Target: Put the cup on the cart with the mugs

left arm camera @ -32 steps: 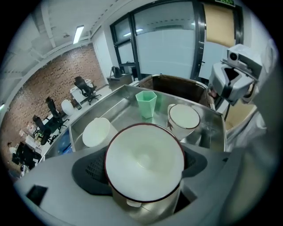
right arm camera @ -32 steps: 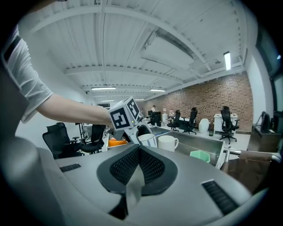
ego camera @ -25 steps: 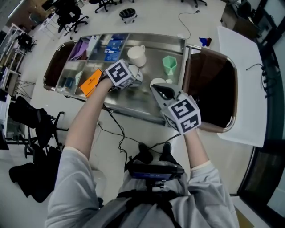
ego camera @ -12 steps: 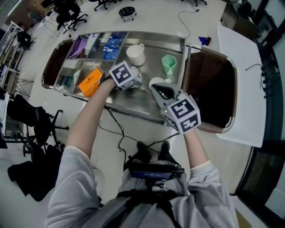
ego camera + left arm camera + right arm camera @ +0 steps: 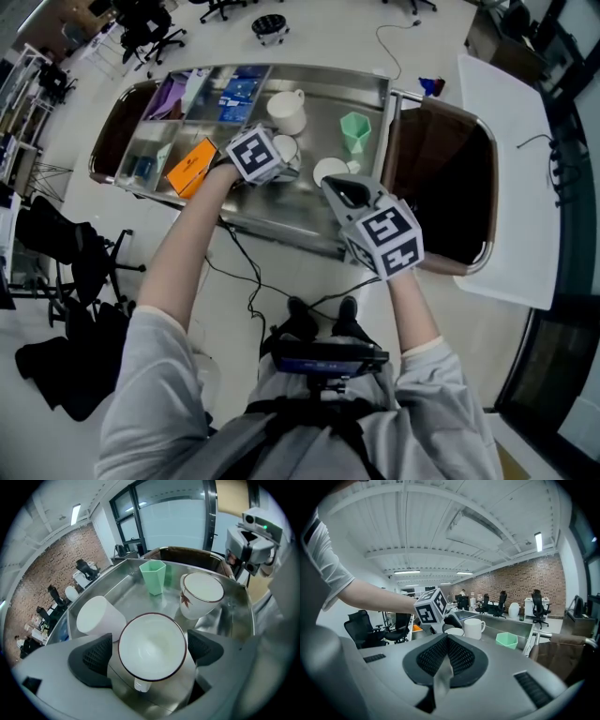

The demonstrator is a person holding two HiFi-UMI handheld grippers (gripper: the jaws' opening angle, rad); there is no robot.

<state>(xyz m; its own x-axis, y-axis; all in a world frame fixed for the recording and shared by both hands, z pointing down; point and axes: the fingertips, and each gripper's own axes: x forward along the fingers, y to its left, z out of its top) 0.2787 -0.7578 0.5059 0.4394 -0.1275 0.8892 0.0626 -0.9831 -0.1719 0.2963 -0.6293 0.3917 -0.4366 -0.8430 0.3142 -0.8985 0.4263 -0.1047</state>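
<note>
On the cart [image 5: 117,591], 1 white mug [image 5: 99,618] stands at left. The left gripper [image 5: 150,651] has just been opening; its jaws are spread wide, pads clear of the cup [image 5: 151,641] standing between them. A leaf mug [image 5: 201,595] stands near. The right gripper [image 5: 445,658] is pressed together, empty.

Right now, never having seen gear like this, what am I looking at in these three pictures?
There is no robot: a person holds a two-jaw gripper in each hand. One picture comes from a camera on the person's head, looking down; the other two cameras ride on the grippers and look along their jaws. Below stands a steel cart with a white mug, a green cup and a leaf-printed cup. The jaws of the left gripper have just been opening; a dark-rimmed cup stands on the cart between them, pads not pressing it. The right gripper is shut and empty.
</note>
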